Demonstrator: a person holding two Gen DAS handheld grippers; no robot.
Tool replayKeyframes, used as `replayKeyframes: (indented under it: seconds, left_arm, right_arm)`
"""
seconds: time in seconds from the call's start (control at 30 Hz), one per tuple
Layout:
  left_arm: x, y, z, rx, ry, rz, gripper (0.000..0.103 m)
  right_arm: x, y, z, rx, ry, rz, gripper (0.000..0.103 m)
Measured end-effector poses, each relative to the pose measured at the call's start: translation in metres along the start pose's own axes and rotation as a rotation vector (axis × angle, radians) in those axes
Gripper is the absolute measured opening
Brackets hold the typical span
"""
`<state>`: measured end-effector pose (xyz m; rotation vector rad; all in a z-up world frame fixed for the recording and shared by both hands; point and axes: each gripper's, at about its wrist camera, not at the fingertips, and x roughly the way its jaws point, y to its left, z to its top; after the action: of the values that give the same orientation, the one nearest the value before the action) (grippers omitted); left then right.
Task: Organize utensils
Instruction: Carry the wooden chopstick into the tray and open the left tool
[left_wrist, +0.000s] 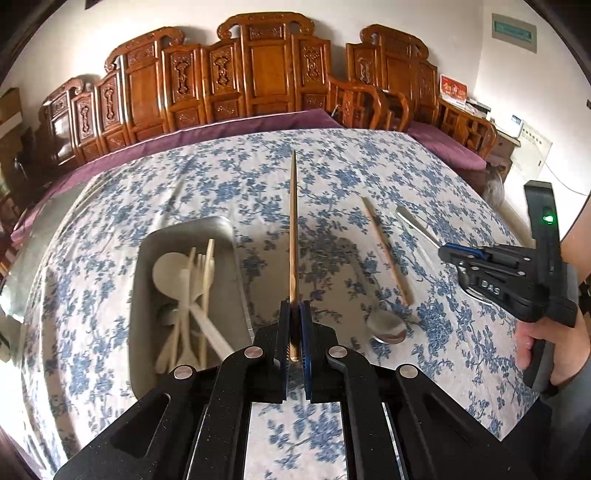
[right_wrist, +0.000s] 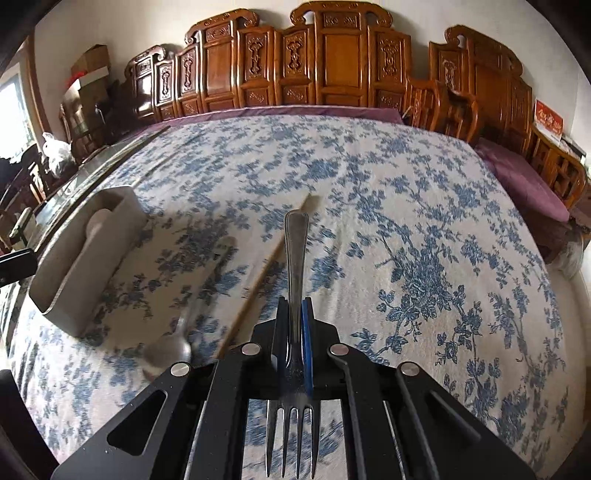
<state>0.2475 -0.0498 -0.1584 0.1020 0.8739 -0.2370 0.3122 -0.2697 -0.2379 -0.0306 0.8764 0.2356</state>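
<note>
Left wrist view shows my left gripper (left_wrist: 294, 325) clenched on one wooden chopstick (left_wrist: 293, 229), lifted above the tablecloth (left_wrist: 369, 166) and pointing straight ahead, with the grey tray (left_wrist: 184, 229) of pale utensils just to its left. My right gripper (right_wrist: 295, 332) grasps the metal fork (right_wrist: 295, 251), tines toward the camera. I judge both are mid-carry; next each must go into the tray. A second chopstick (left_wrist: 386, 251) and a spoon (left_wrist: 386, 326) wait on the cloth.

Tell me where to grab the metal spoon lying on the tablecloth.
Grip the spoon by its thin handle, coming straight down from above, jaws across it. It lies flat beside the loose chopstick; the rounded bowl would likely slip. Both grippers are full now.
</note>
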Motion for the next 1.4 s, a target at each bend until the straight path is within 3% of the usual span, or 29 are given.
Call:
replayKeyframes:
  seconds: [0.47,0.8,1.13,1.4]
  left_arm:
    - [-0.013,0.054,-0.022,-0.031,0.029,0.017,0.004]
    - [0.002,0.090,-0.037,-0.032,0.083,0.033,0.004]
    - [0.024,0.101,-0.036,-0.009,0.158,0.024,0.005]
    - [0.024,0.099,-0.040,0.004,0.176,0.020,0.005]
  right_arm:
    - [-0.045,0.059,0.014,-0.090,-0.032,-0.012,0.008]
    - [-0.052,0.102,0.025,-0.159,-0.028,-0.012,0.008]
    - [-0.049,0.132,0.032,-0.212,-0.022,-0.002,0.008]
    - [-0.049,0.144,0.032,-0.235,-0.017,-0.002,0.008]
